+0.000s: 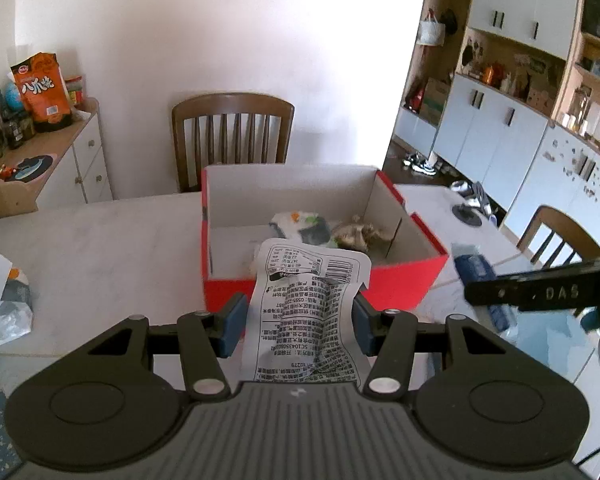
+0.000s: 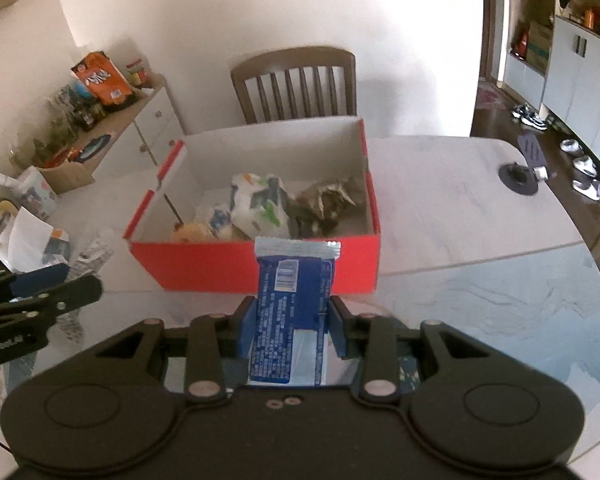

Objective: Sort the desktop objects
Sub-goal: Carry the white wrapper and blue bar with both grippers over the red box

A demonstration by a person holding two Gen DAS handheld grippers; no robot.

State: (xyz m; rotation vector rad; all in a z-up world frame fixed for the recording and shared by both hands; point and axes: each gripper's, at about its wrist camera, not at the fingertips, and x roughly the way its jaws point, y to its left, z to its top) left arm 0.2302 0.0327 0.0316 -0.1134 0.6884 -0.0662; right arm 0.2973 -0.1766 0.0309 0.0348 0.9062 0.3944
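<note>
Your left tool (image 1: 300, 316) was clamped on a white printed sachet (image 1: 308, 308), held just short of the red box (image 1: 400, 284) on the worktop (image 1: 100, 240). Your right tool (image 2: 292, 326) gripped a blue snack packet (image 2: 292, 304) before the same box, which already contained several wrapped packets (image 2: 260, 204).
</note>
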